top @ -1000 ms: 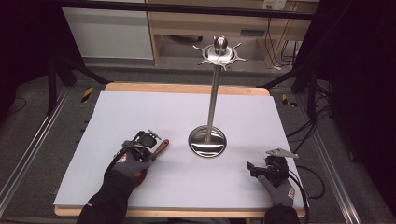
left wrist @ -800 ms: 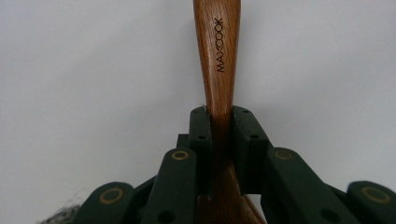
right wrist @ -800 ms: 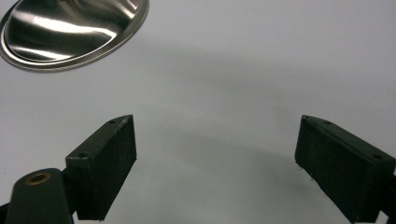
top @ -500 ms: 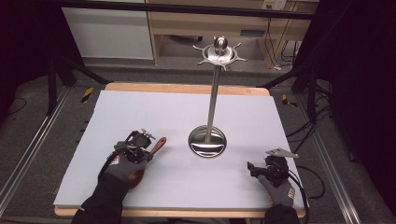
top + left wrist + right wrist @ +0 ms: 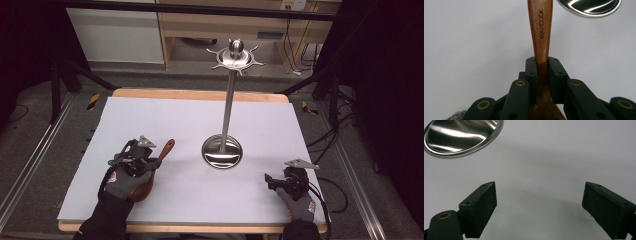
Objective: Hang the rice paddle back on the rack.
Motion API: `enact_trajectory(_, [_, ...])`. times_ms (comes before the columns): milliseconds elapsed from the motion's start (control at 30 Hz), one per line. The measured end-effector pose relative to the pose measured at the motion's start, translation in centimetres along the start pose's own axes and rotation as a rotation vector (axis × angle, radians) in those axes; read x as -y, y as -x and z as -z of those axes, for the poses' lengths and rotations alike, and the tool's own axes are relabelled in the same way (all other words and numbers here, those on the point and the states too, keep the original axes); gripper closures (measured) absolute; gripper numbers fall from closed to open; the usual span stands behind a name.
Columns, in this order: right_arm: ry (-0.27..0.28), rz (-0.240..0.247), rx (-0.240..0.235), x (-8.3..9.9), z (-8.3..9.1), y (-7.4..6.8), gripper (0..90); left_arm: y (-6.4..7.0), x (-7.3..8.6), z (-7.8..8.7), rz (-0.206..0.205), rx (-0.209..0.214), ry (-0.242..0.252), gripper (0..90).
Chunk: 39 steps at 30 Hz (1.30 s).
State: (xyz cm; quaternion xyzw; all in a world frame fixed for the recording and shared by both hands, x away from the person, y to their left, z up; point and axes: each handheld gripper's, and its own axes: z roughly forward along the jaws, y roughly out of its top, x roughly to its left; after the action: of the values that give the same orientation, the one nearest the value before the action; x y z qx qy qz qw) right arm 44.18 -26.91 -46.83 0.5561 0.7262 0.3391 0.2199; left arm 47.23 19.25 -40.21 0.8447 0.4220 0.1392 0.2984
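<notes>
Left tool (image 5: 541, 66) pinches the wooden spoon (image 5: 541, 32) near the steel stand (image 5: 222, 150); right tool (image 5: 539, 206) spread.

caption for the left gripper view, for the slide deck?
Left gripper shut on the neck of a wooden spoon marked MAXCOOK, with the steel stand base beyond on the white table.

right claw (image 5: 539, 207) agape over white table (image 5: 554, 160), steel stand base (image 5: 461, 135) upper left
</notes>
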Motion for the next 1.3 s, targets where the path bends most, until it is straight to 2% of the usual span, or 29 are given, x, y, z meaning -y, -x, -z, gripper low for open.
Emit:
enact_trajectory(133, [0.000, -0.004, 0.000, 0.0, 0.0, 0.0, 12.7, 0.0, 0.4, 0.7, 0.005, 0.008, 0.039, 78.7])
enact_trajectory(200, [-0.001, -0.007, -0.003, 0.0, 0.1, -0.1, 12.7, 0.0, 0.7, 1.1, 0.014, 0.004, 0.084, 78.7])
enact_trajectory(233, [-0.002, -0.005, -0.001, 0.0, 0.1, -0.1, 12.6, -0.1, 1.0, 1.5, 0.023, -0.003, 0.131, 78.7])
enact_trajectory(267, [-0.001, -0.003, 0.000, 0.0, 0.0, -0.1, 12.6, -0.1, 1.0, 1.5, 0.023, -0.003, 0.131, 78.7])
enact_trajectory(333, [-0.001, -0.002, -0.002, 0.0, 0.1, -0.1, 12.6, -0.3, 1.0, 1.9, 0.034, -0.012, 0.164, 78.7])
enact_trajectory(367, [-0.002, -0.003, -0.002, 0.0, 0.1, -0.1, 12.6, -0.4, 1.1, 2.3, 0.043, -0.014, 0.199, 78.7])
enact_trajectory(433, [0.000, 0.001, -0.003, 0.1, 0.1, -0.1, 12.5, -0.4, 1.2, 2.8, 0.046, -0.017, 0.229, 78.7])
enact_trajectory(567, [0.003, 0.000, -0.004, 0.1, 0.1, -0.2, 12.5, -0.4, 1.2, 3.1, 0.048, -0.010, 0.250, 78.7])
enact_trajectory(667, [0.004, 0.001, -0.005, 0.2, 0.2, -0.3, 12.5, -0.2, 1.1, 3.2, 0.047, -0.018, 0.274, 78.6])
enact_trajectory(700, [0.009, 0.008, -0.007, 0.2, 0.1, -0.3, 12.5, -0.2, 1.0, 3.4, 0.052, -0.018, 0.306, 78.6])
enact_trajectory(867, [0.011, -0.002, -0.005, 0.2, 0.1, -0.5, 12.4, 0.2, 0.8, 4.2, 0.054, -0.015, 0.382, 78.7])
enact_trajectory(1133, [0.014, 0.003, -0.008, 0.3, 0.0, -0.5, 12.3, 0.4, 0.3, 5.2, 0.054, -0.002, 0.431, 78.6])
enact_trajectory(1200, [0.011, -0.007, -0.007, 0.3, 0.0, -0.6, 12.3, 0.4, 0.1, 5.5, 0.059, 0.008, 0.456, 78.6])
enact_trajectory(1300, [0.016, -0.002, -0.007, 0.3, 0.0, -0.5, 12.3, 0.5, -0.1, 5.6, 0.054, 0.010, 0.462, 78.6])
